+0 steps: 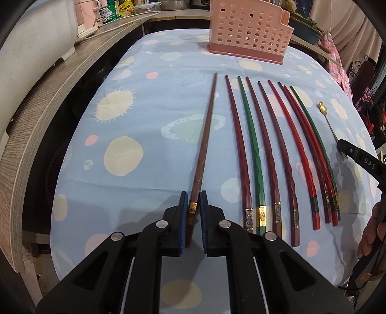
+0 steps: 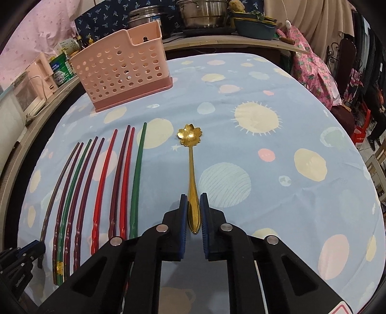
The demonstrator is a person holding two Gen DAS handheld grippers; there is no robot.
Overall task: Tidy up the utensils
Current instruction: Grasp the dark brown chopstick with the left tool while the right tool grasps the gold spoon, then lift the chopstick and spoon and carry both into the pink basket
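My left gripper (image 1: 193,196) is shut on the thick end of a brown chopstick (image 1: 205,135), which lies apart at the left of a row of several red, maroon and green chopsticks (image 1: 255,157) on the blue patterned cloth. A gold flower-bowl spoon (image 2: 192,174) lies to the right of the row; my right gripper (image 2: 194,200) is shut on its handle. The right gripper (image 1: 341,147) also shows at the right edge of the left wrist view, on the spoon (image 1: 325,118). The left gripper (image 2: 39,246) shows low left in the right wrist view. A pink perforated utensil holder (image 1: 248,31) (image 2: 120,72) stands at the far end.
A wooden counter (image 1: 60,96) runs along the left with a white appliance (image 1: 31,36), cables and bottles. Steel pots (image 2: 205,12) and a dish stand on a shelf behind the table. Clothes and chairs (image 2: 347,72) crowd the right side. A hand (image 1: 371,231) grips the right tool.
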